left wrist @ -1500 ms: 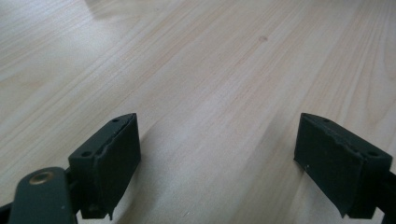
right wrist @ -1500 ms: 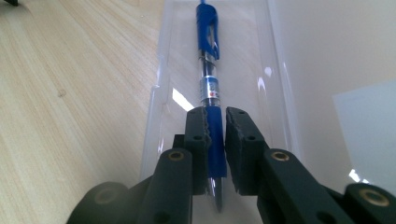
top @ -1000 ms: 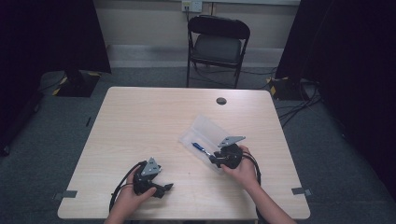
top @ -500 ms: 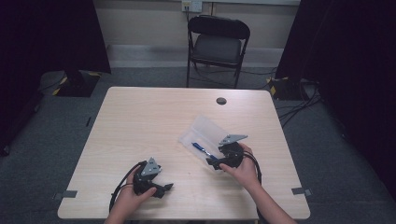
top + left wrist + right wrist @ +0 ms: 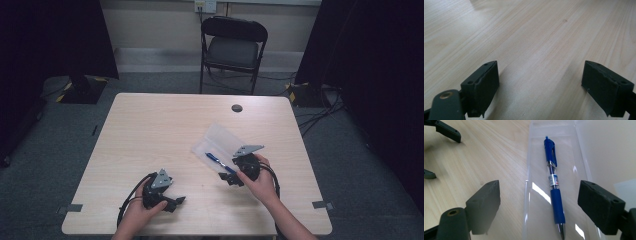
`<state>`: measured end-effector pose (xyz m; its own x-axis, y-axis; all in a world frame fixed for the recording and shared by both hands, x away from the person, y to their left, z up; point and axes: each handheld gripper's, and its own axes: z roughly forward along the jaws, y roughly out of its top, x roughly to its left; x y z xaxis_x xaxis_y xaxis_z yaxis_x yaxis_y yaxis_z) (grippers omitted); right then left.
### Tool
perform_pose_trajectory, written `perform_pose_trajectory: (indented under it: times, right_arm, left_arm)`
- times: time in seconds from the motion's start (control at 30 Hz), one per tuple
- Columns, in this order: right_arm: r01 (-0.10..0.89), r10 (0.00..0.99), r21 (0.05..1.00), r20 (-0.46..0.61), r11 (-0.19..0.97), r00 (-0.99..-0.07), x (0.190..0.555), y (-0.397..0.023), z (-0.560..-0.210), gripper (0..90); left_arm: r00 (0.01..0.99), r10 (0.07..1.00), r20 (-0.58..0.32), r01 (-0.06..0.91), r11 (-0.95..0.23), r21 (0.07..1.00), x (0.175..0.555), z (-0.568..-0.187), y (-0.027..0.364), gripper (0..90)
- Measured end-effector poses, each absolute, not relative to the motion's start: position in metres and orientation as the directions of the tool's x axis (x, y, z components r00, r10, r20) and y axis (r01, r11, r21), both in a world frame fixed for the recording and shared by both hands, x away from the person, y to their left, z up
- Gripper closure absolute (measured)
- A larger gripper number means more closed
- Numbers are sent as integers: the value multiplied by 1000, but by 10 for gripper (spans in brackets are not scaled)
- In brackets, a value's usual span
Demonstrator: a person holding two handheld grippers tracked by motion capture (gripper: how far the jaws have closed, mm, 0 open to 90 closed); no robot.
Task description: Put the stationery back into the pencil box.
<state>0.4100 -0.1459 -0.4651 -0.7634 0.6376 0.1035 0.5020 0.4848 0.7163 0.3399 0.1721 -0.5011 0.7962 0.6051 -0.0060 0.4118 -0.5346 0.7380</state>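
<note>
The right gripper [image 5: 539,202] has pulled back a little from the clear case [image 5: 220,145], so it looks like the pen [image 5: 554,187] was just set down. Its fingers [image 5: 485,202] are wide, with the pen between them, tip near, clicker pointing away. The left gripper [image 5: 541,87] rests wide open on the desk [image 5: 150,130].

High view overhead; gripper views skim table [image 5: 150,130], right nearer pen [image 5: 554,187].
</note>
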Motion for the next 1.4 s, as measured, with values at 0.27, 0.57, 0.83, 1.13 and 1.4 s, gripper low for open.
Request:
perform_pose_trajectory:
  times: [0.27,0.57,0.83,1.13,1.4]
  right_arm:
    - [487,620,723,103,491,-778,402,-153,-460,184]
    - [479,602,727,113,493,-791,391,-165,-460,190]
    - [471,590,735,119,489,-798,384,-175,-458,194]
    - [474,580,741,141,475,-802,375,-188,-459,200]
    - [470,578,739,135,482,-805,368,-196,-462,199]
  left_arm:
    - [796,606,-7,413,-534,738,340,-501,172,140]
    - [797,603,-6,412,-536,737,340,-501,172,140]
    - [797,604,-6,411,-535,738,340,-501,172,140]
    - [797,605,-6,412,-535,737,340,-501,172,140]
    - [797,604,-5,411,-535,738,340,-501,172,140]
